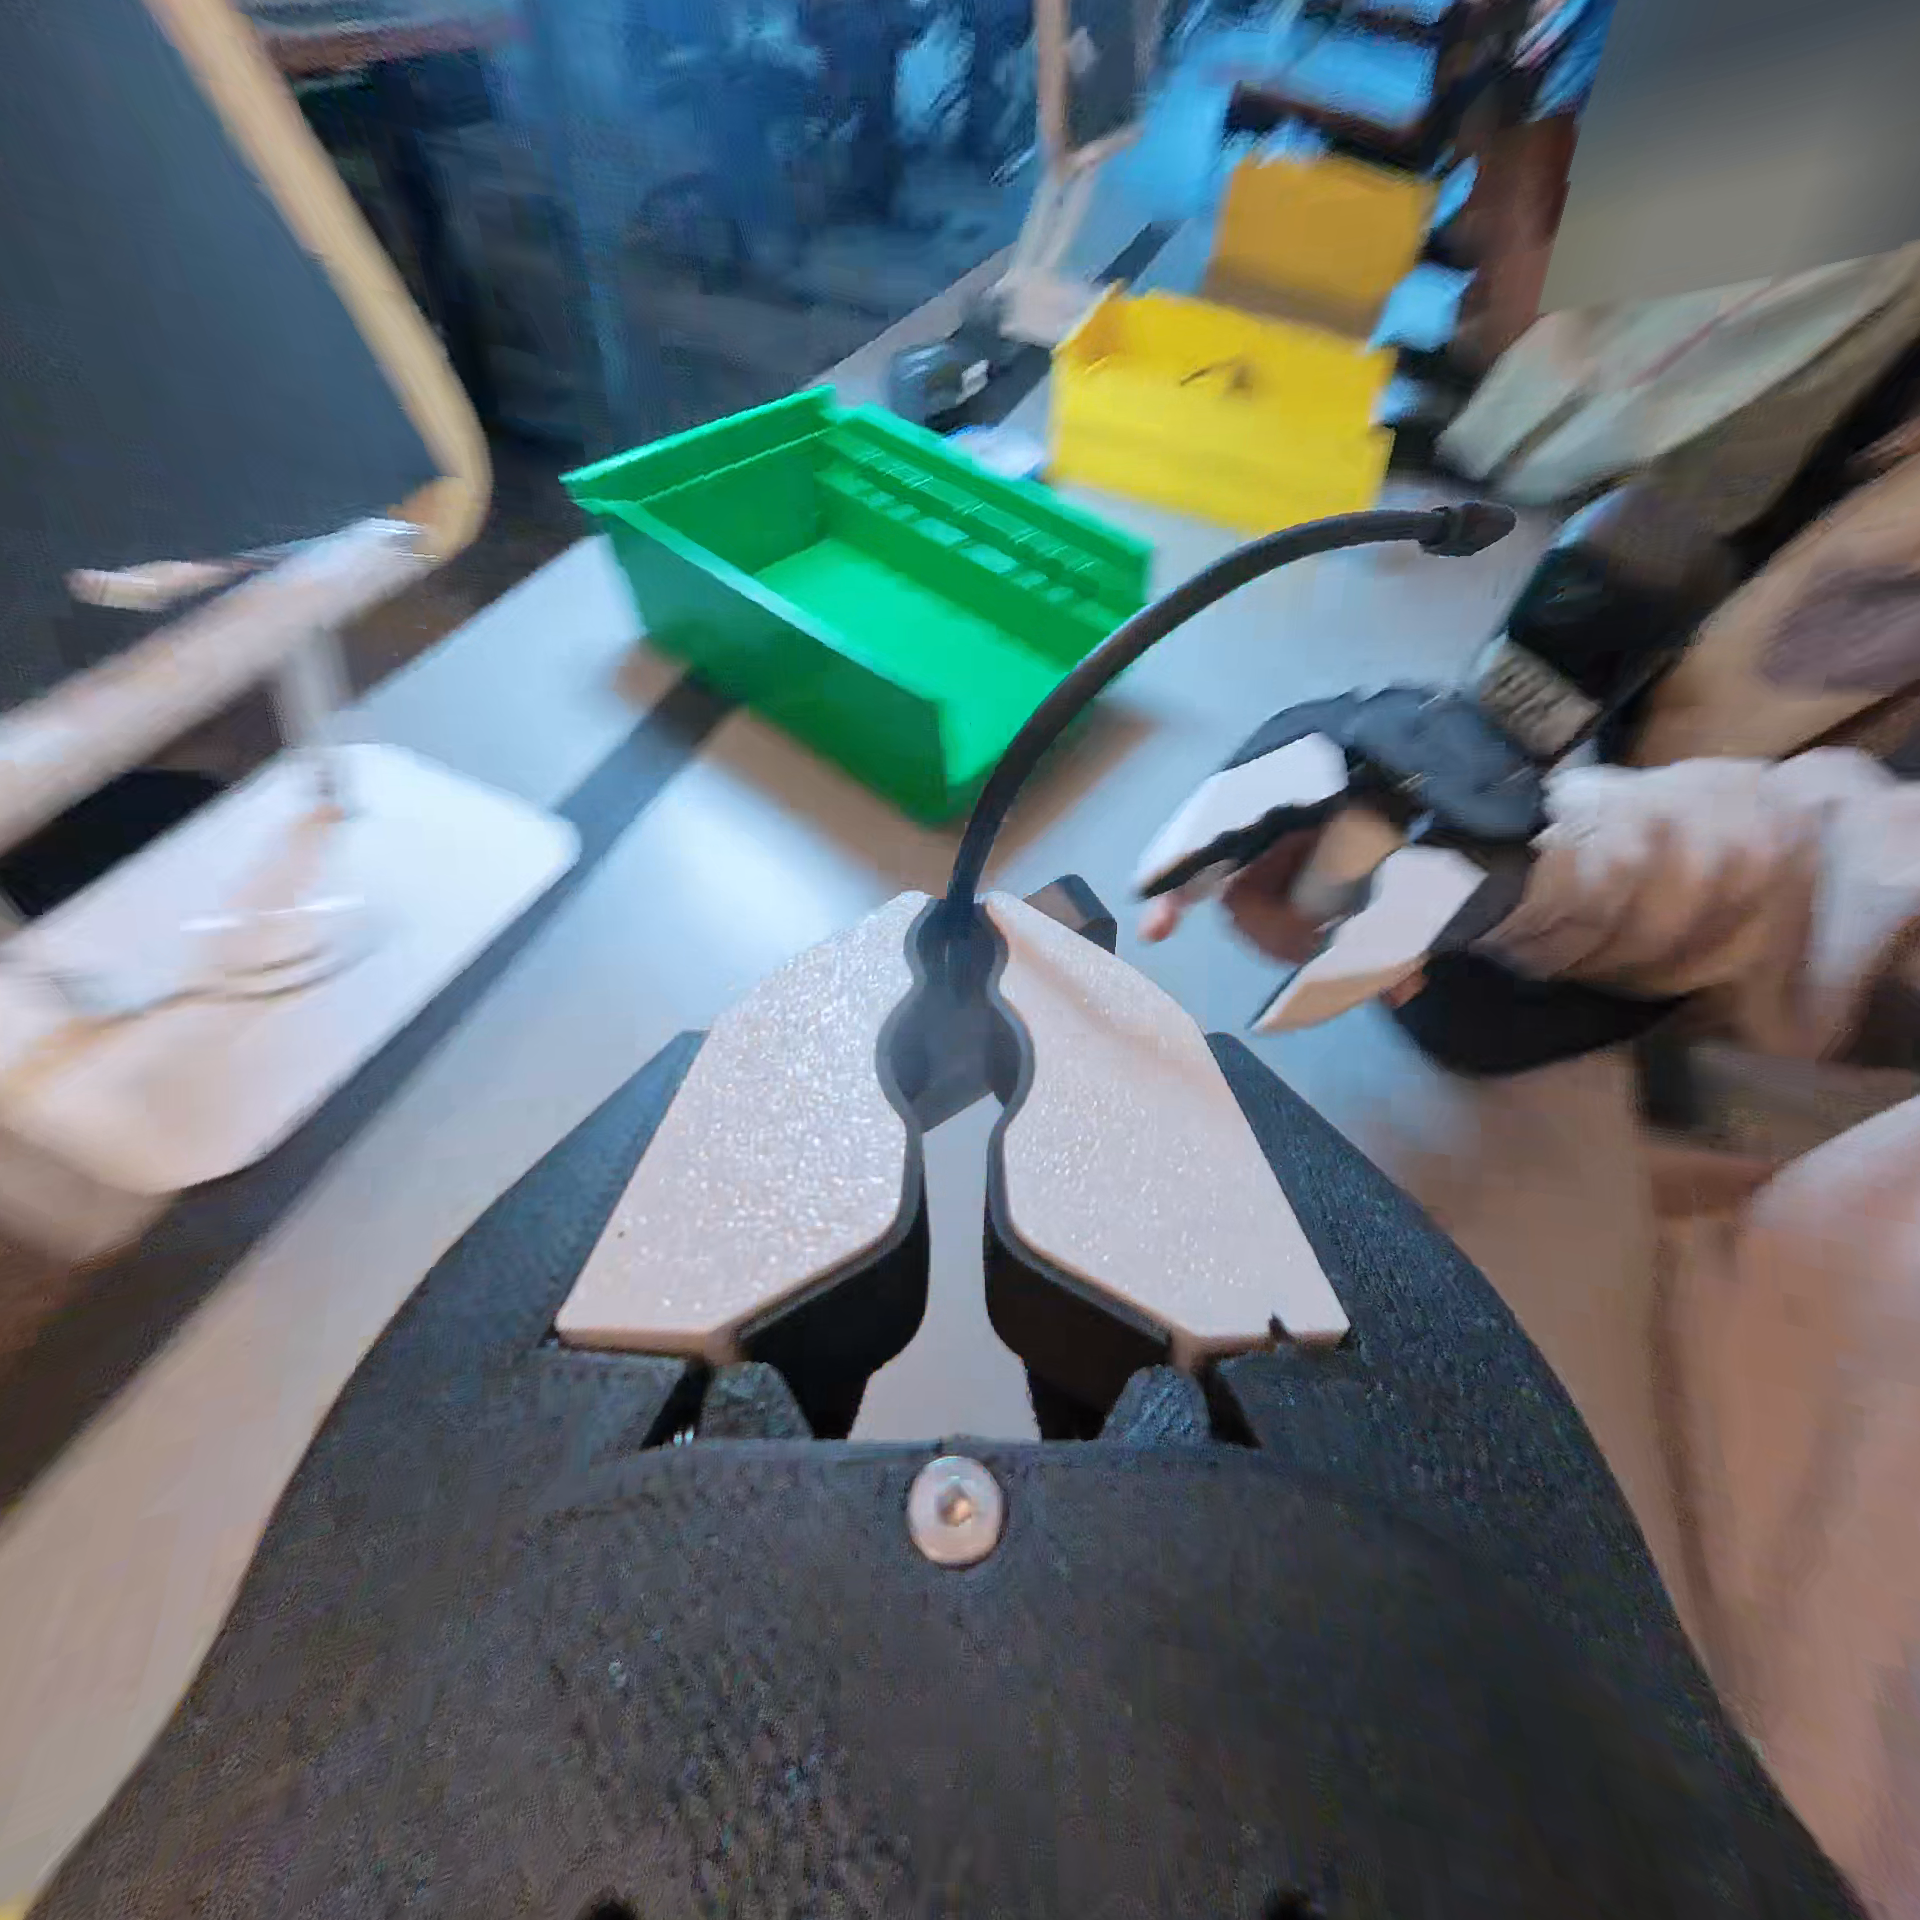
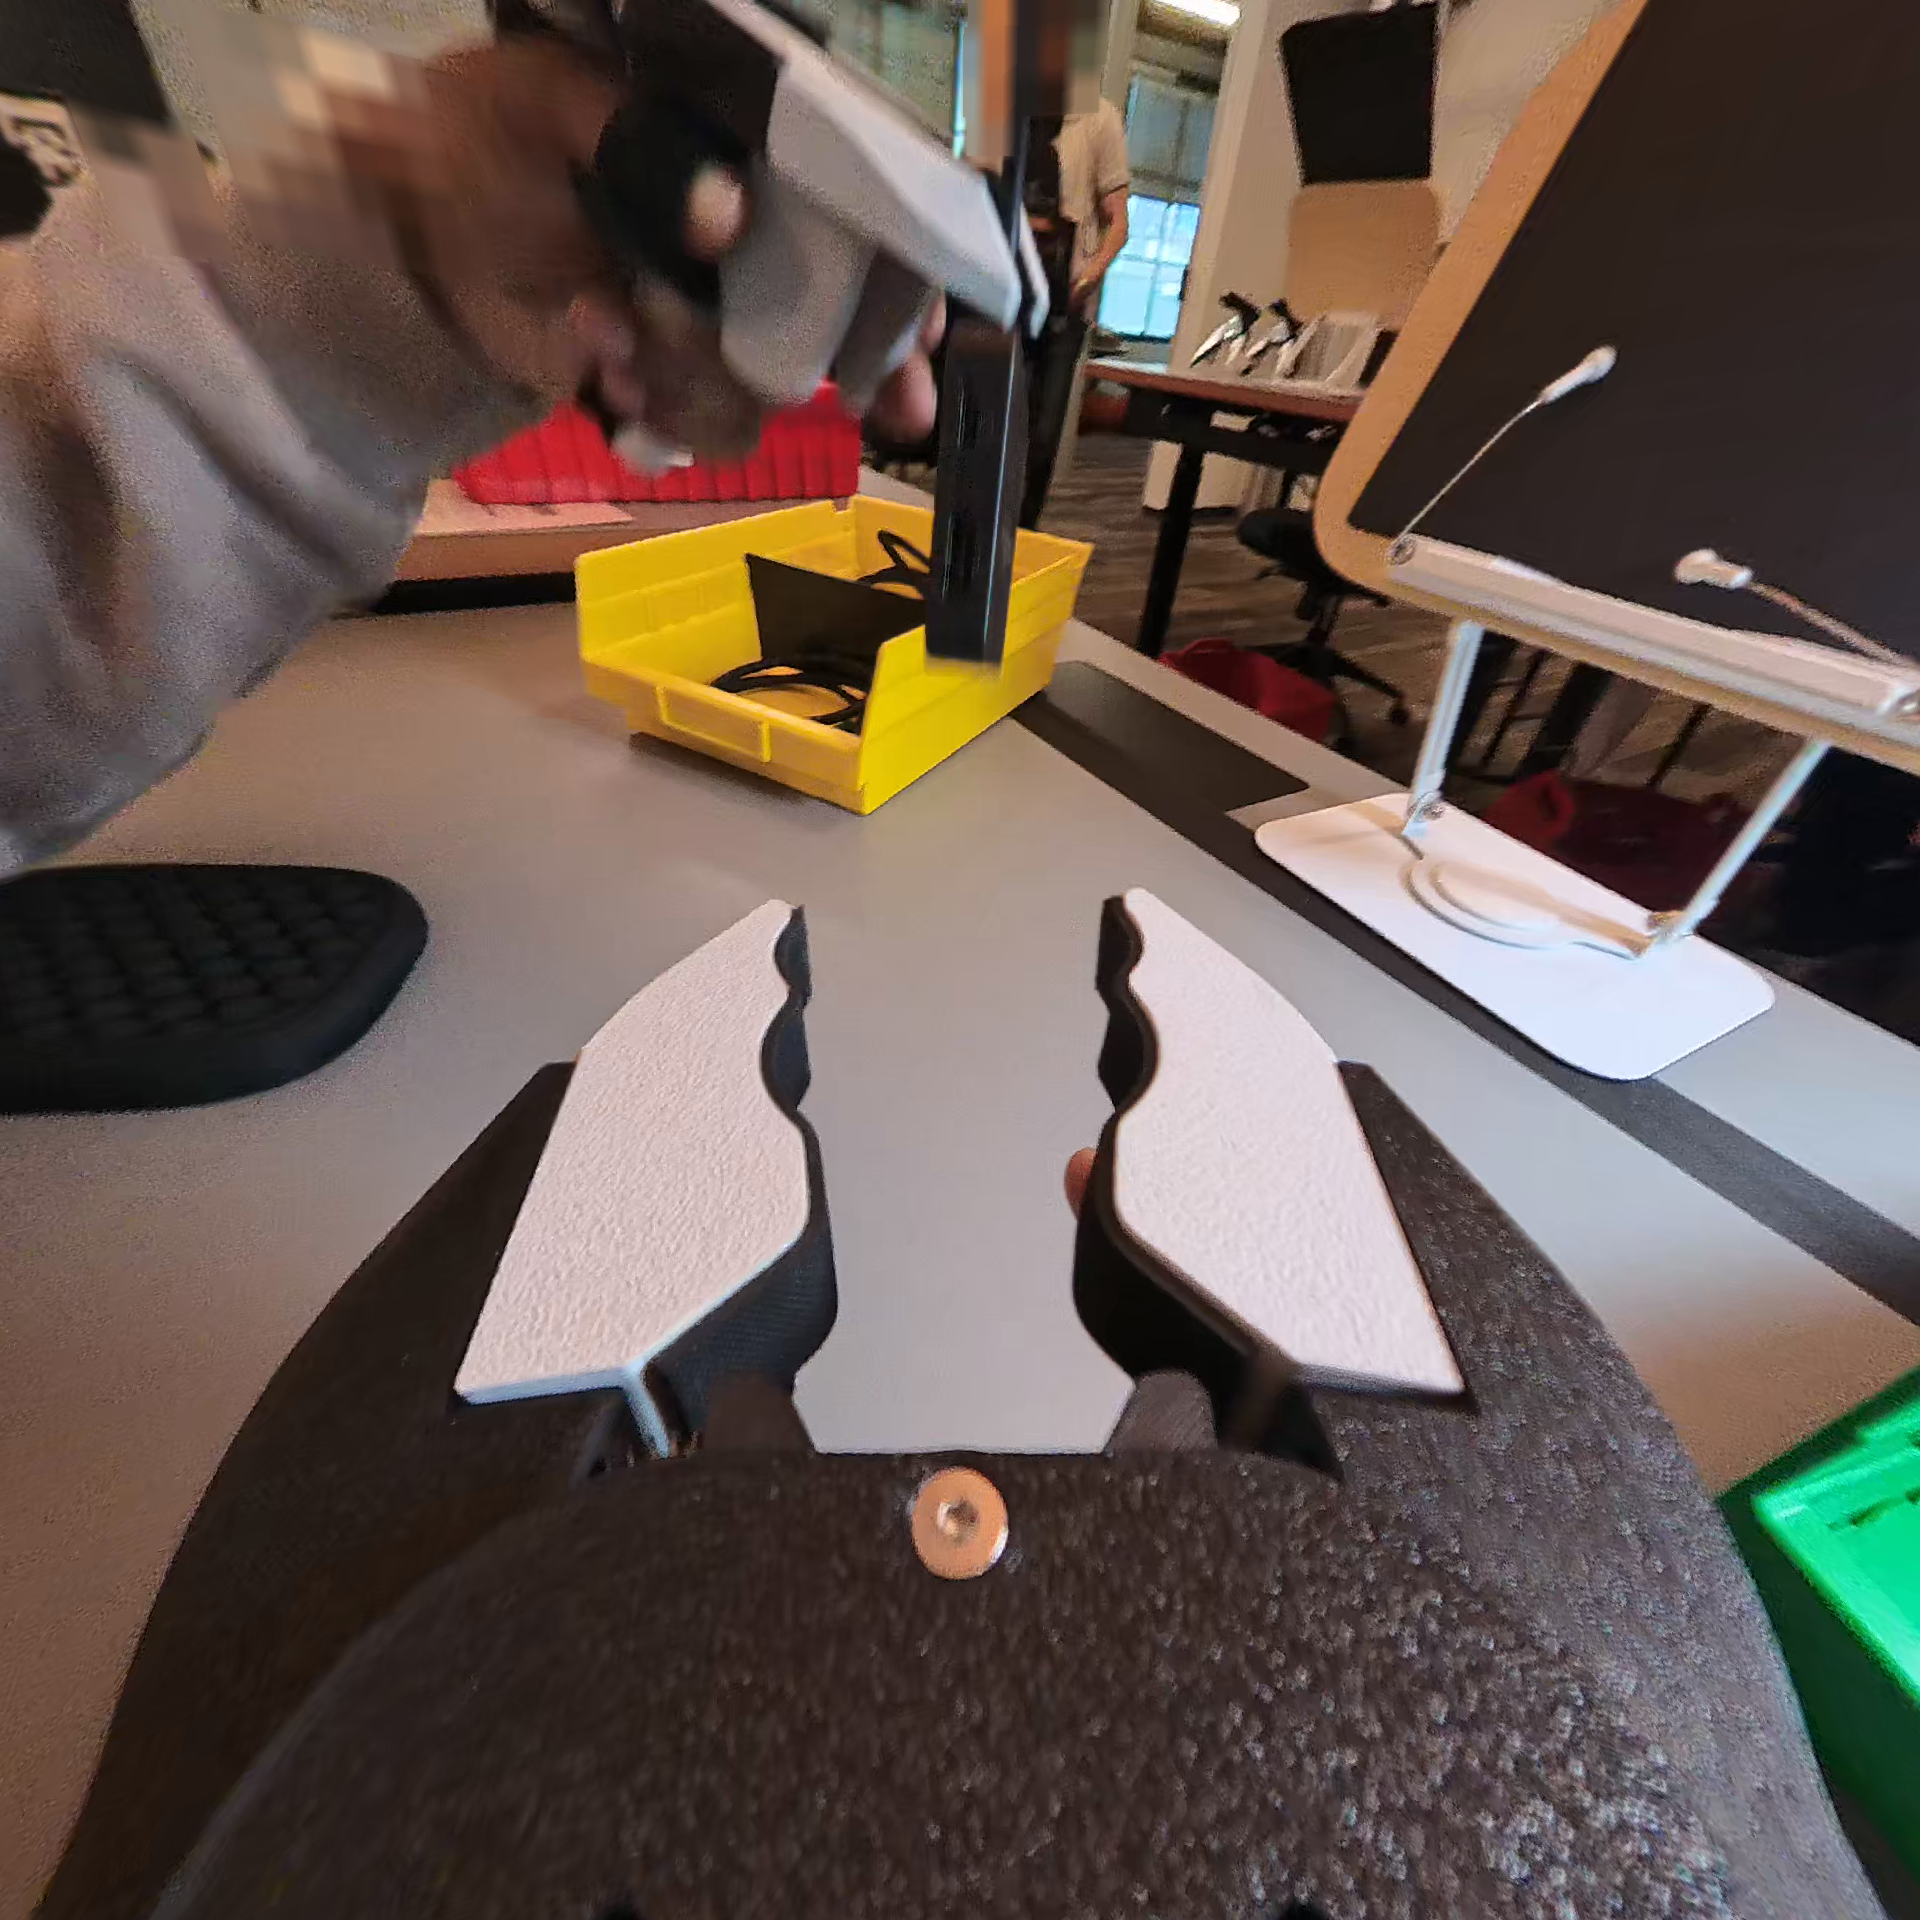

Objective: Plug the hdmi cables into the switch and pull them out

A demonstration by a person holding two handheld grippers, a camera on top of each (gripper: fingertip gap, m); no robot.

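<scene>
Over grey desk (image 2: 520, 727): L gripper (image 1: 961, 935) raised, clamped on black cable (image 1: 1122, 644); R gripper (image 2: 954, 914) low, level, agape.

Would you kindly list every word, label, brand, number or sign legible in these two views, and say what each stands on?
White print on the dark sleeve, top left of the right wrist view: cut off and blurred, not readable.
Yellow bin, green bin, hdmi cable, left tool, right tool: no writing visible.
Background in the left wrist view: too blurred to tell.
</scene>
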